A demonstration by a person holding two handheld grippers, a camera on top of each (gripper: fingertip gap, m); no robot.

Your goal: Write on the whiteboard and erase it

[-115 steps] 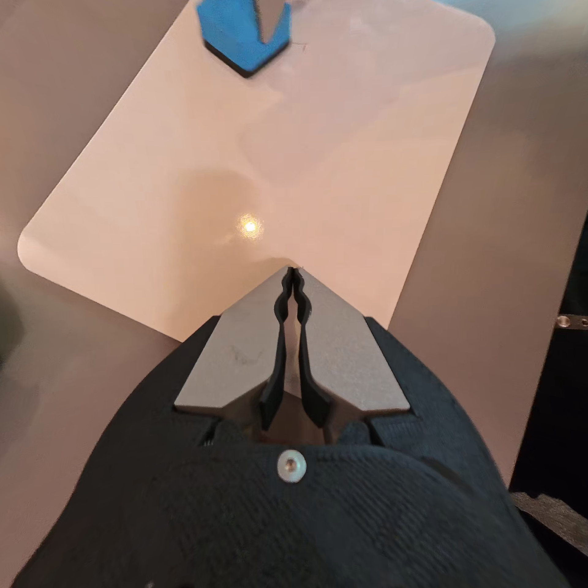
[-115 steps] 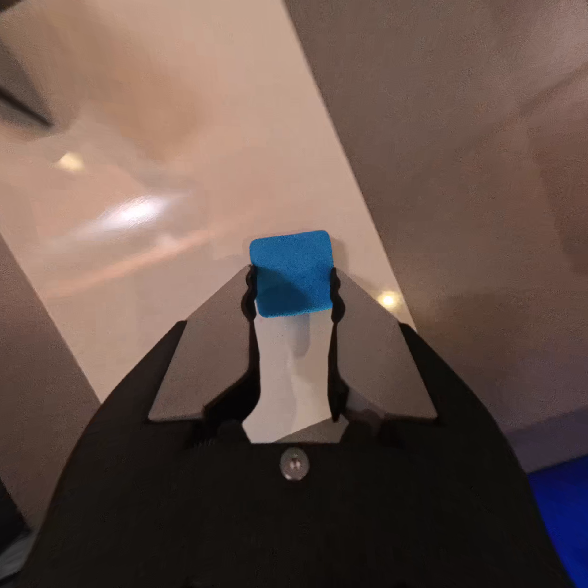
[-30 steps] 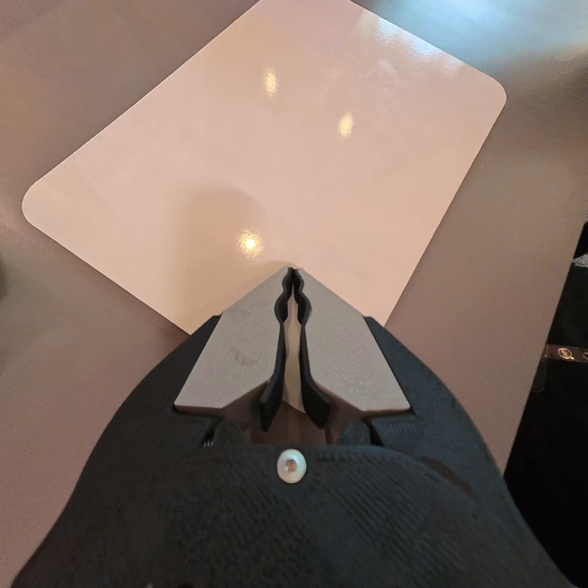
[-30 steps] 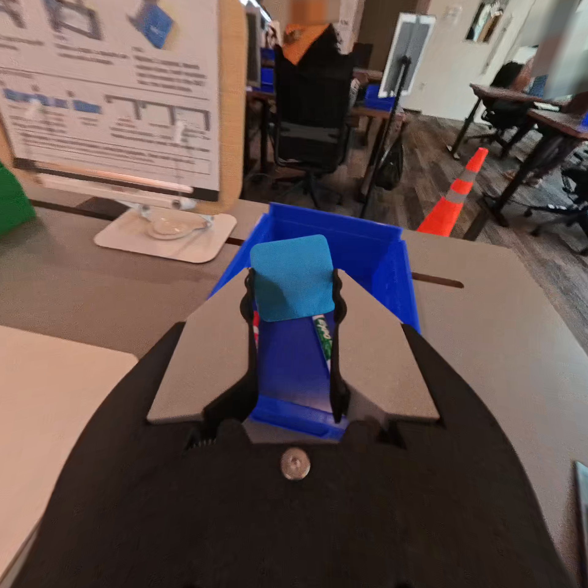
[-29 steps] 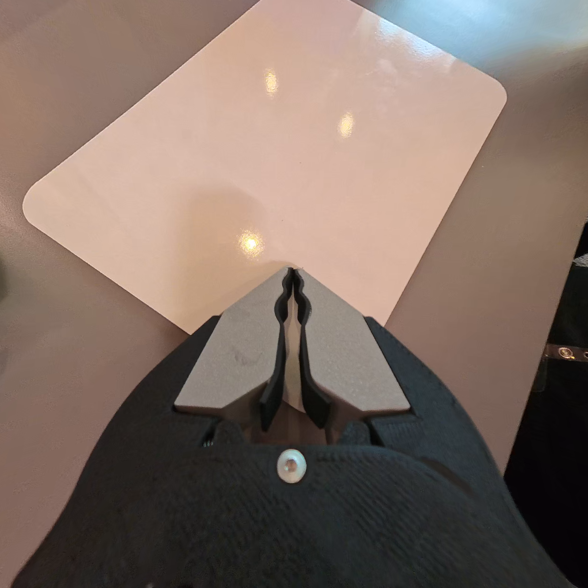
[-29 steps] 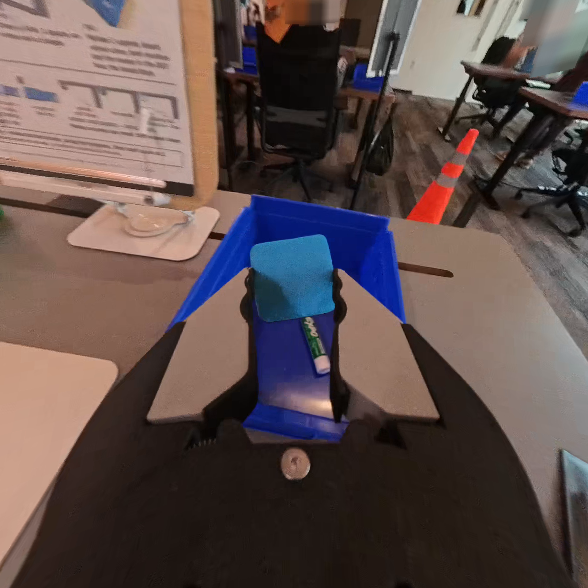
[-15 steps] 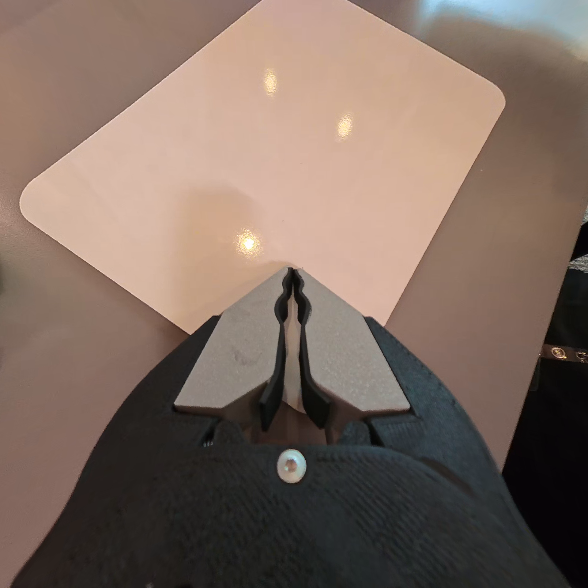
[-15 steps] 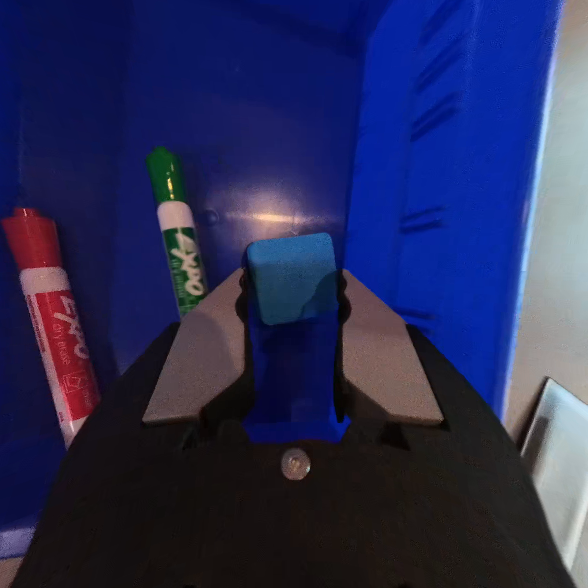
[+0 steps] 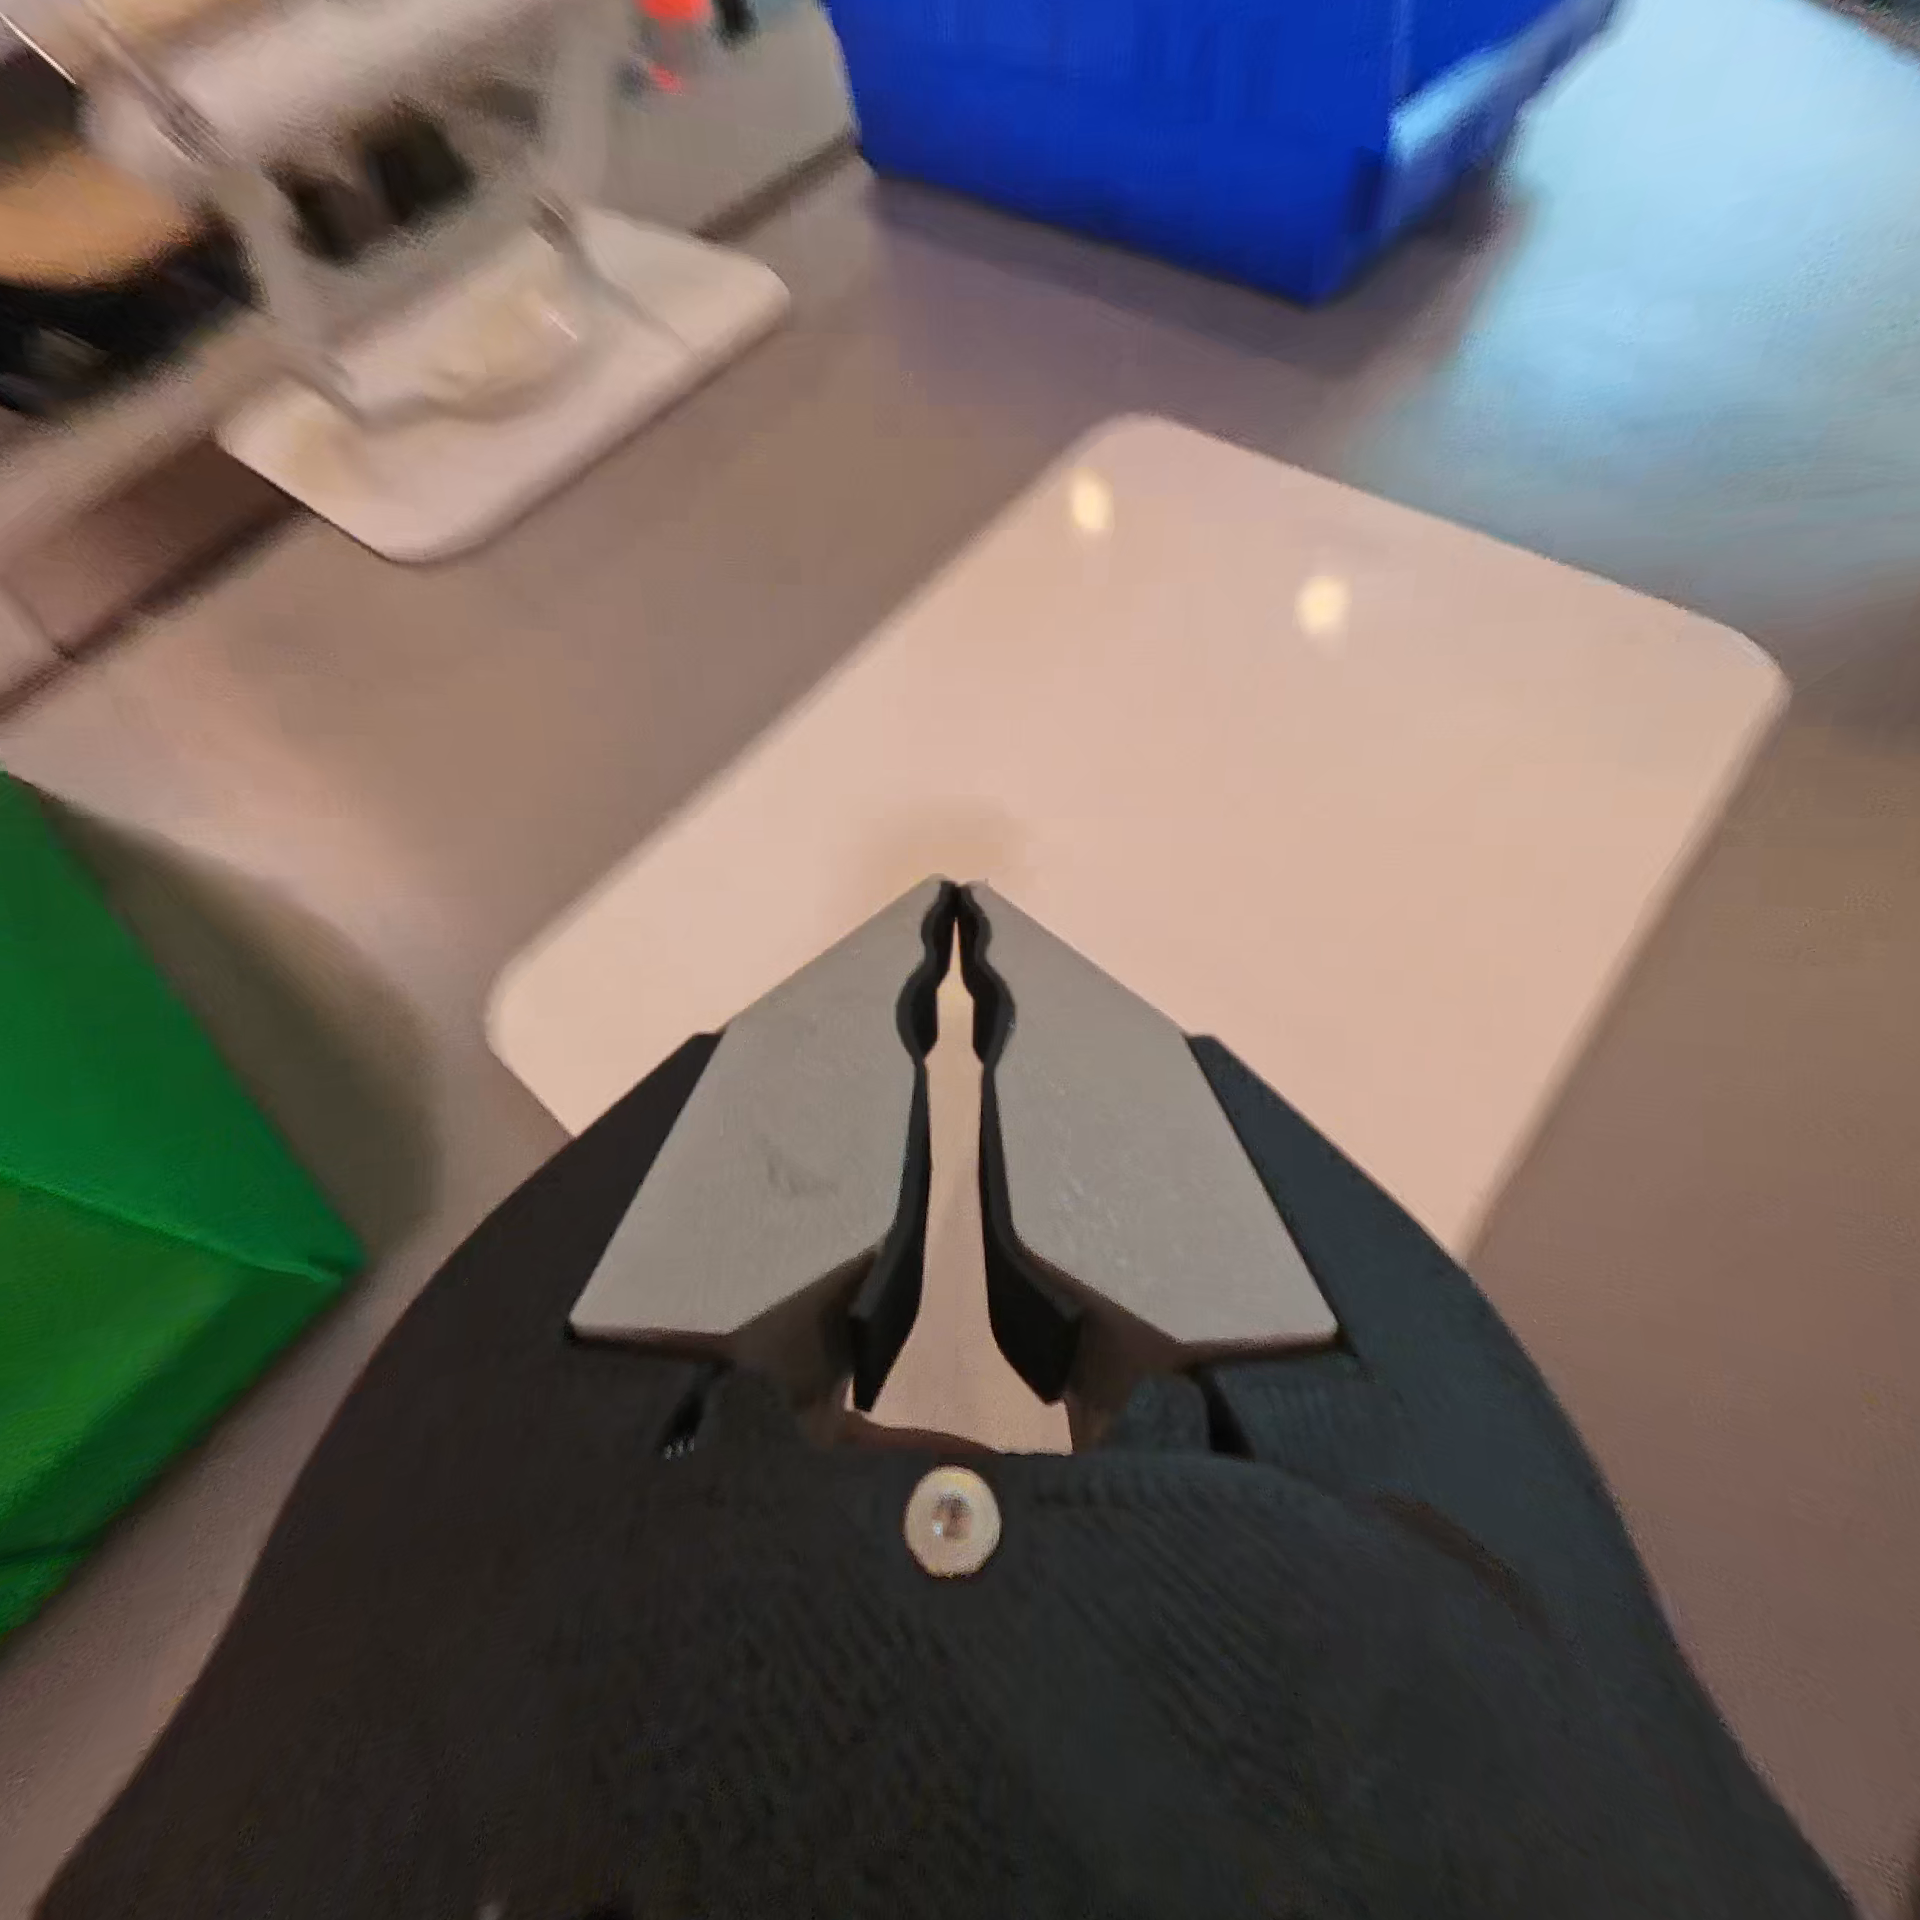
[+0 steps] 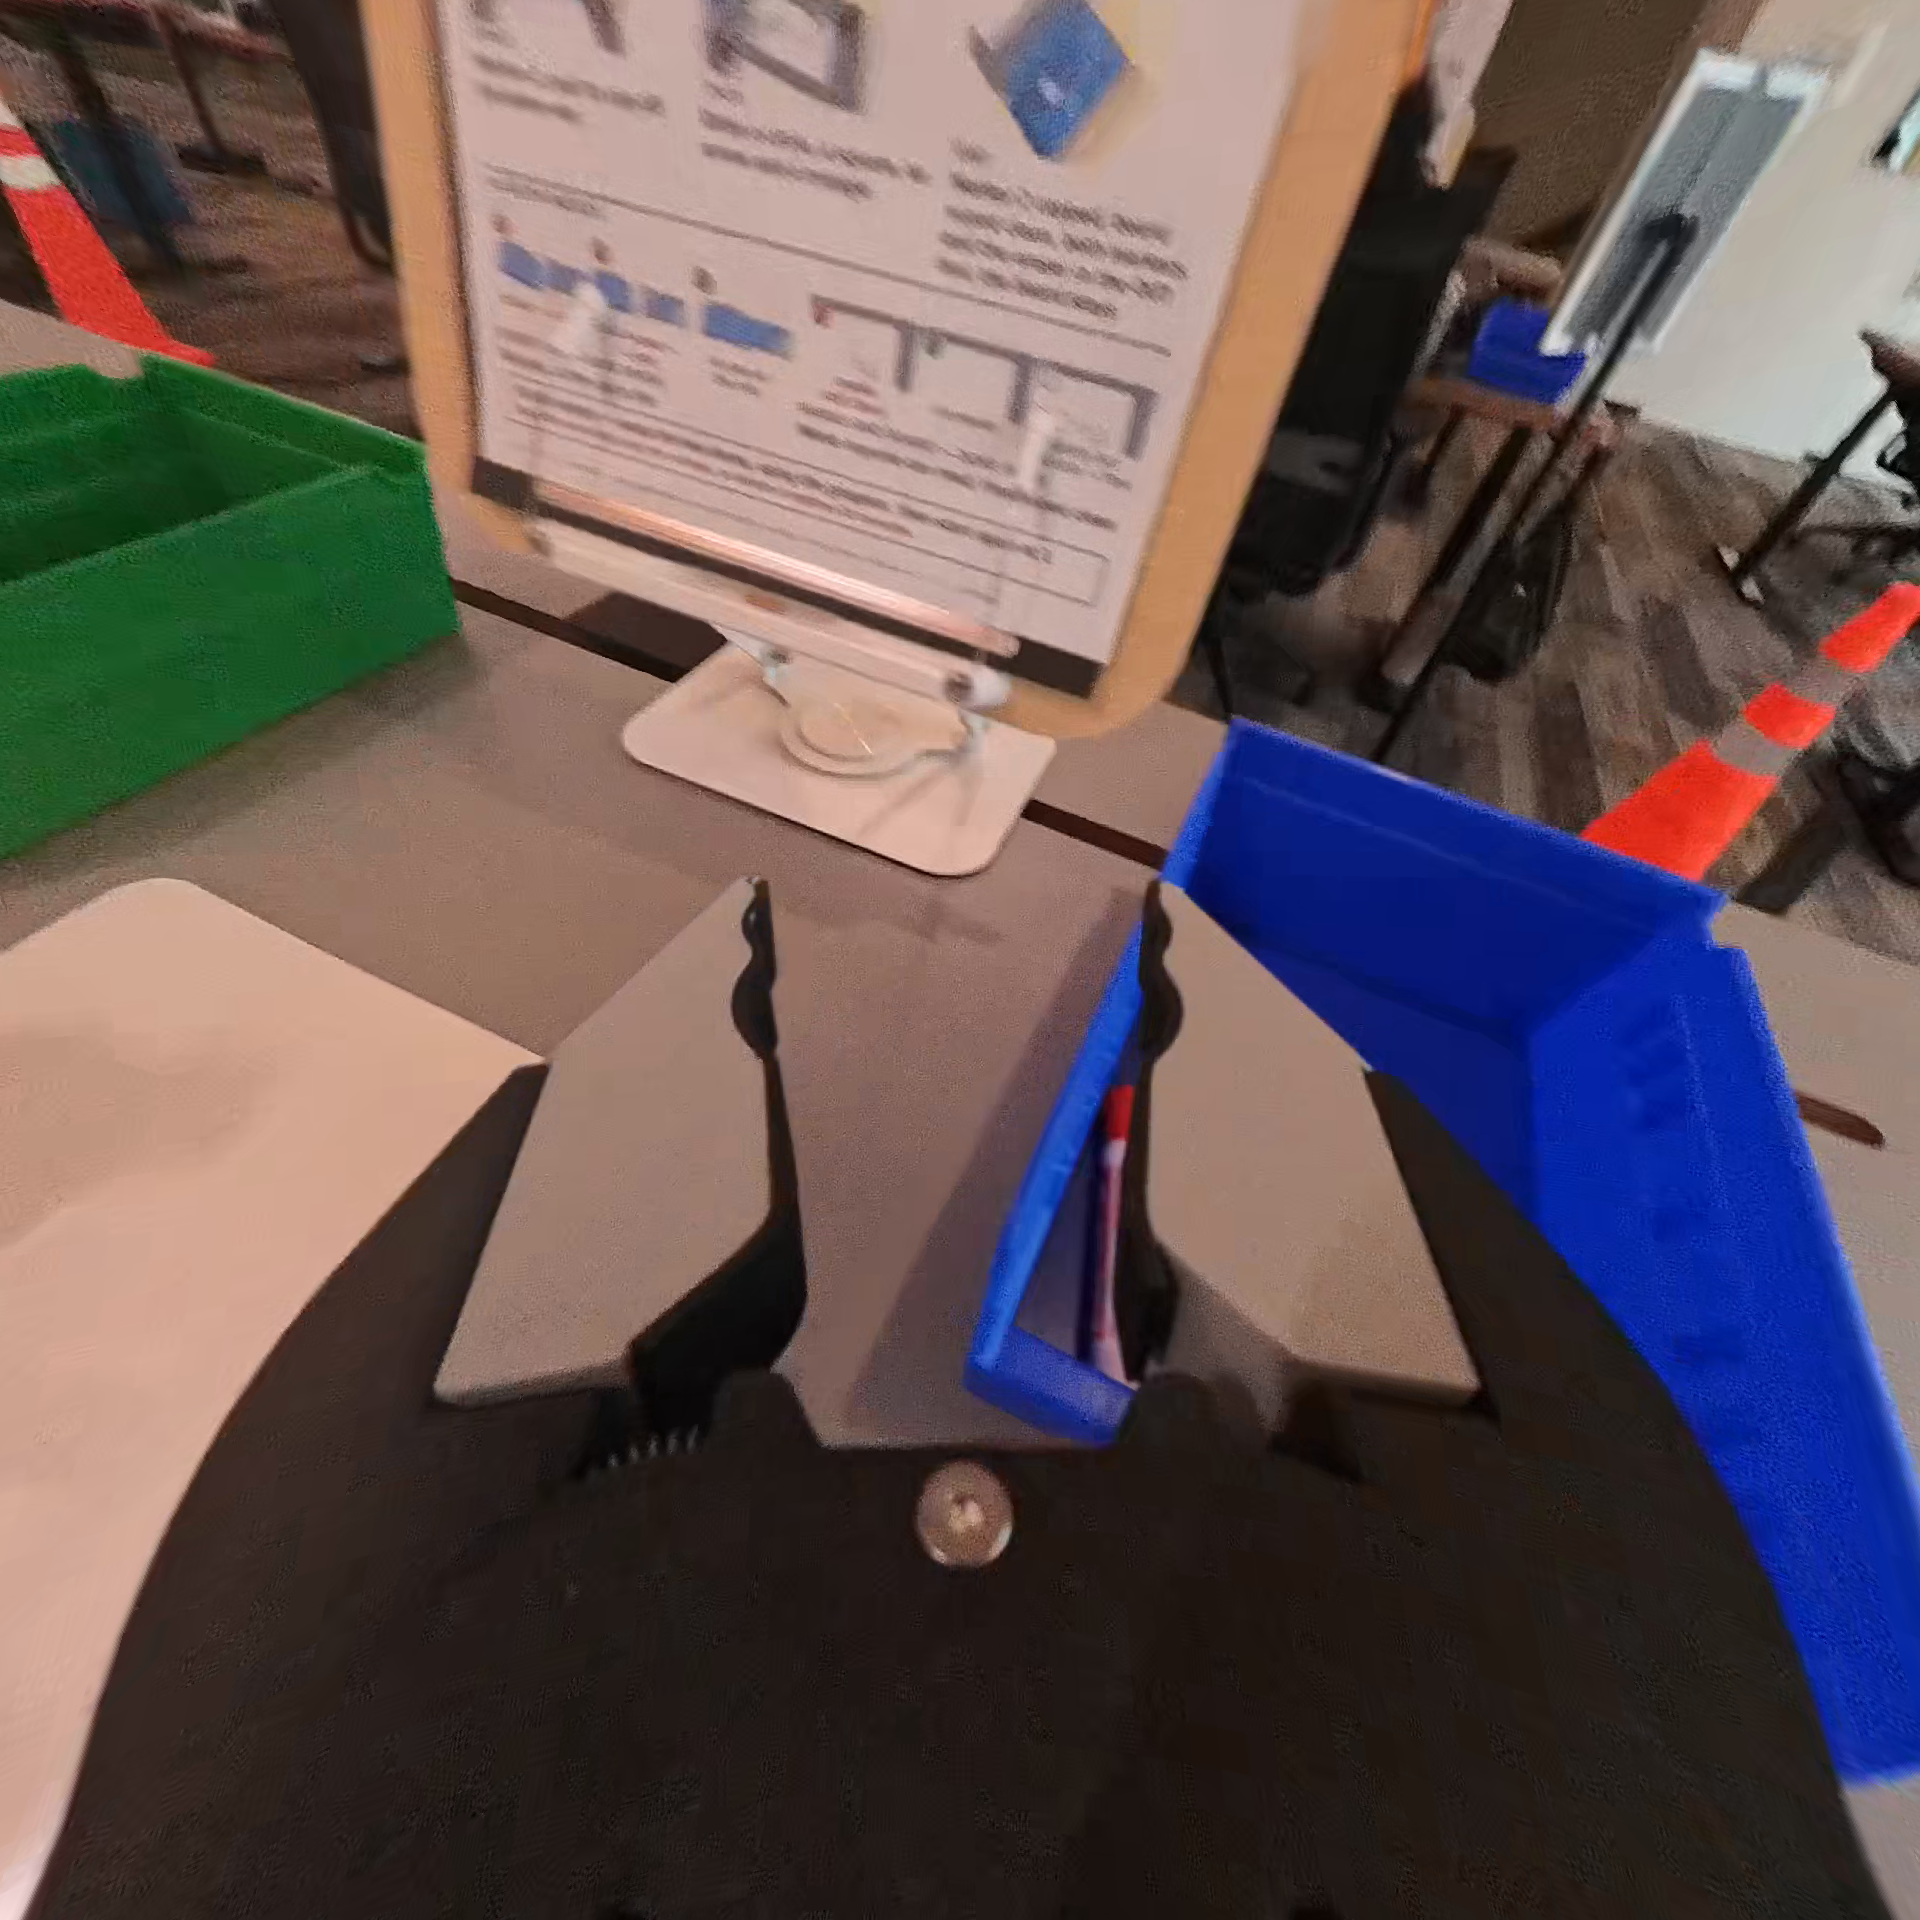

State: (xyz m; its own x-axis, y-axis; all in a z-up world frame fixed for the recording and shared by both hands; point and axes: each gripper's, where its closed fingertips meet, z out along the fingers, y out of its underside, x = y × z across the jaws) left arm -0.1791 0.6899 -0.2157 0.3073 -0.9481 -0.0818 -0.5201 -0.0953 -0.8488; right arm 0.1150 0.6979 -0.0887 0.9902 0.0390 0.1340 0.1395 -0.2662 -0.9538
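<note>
The blank whiteboard [image 9: 1226, 790] lies flat on the grey table; it also shows at the left of the right wrist view [image 10: 187, 1122]. My left gripper [image 9: 954, 885] is shut and empty, raised over the board's near corner. My right gripper [image 10: 951, 904] is open and empty, held above the table at the left wall of the blue bin [image 10: 1621, 1122]. A red marker [image 10: 1112, 1164] shows inside the bin behind my right finger. The blue eraser is not in view.
A green bin [image 10: 197, 561] stands at the left, also in the left wrist view [image 9: 114, 1174]. An instruction sheet on a white stand [image 10: 831, 769] stands behind the board. Orange cones [image 10: 1756, 758] and chairs are beyond the table. The blue bin [image 9: 1174, 114] is beyond the board. The gap from one gripper's tips to the other's is roughly 30 centimeters. The red marker [image 10: 1112, 1164] is closer to my right gripper, around 20 centimeters from its tips; the left tips are 40 centimeters off.
My right gripper let go of the blue eraser inside the blue bin, opened, and rose out to the bin's left. My left gripper lifted and tilted up, staying shut.
</note>
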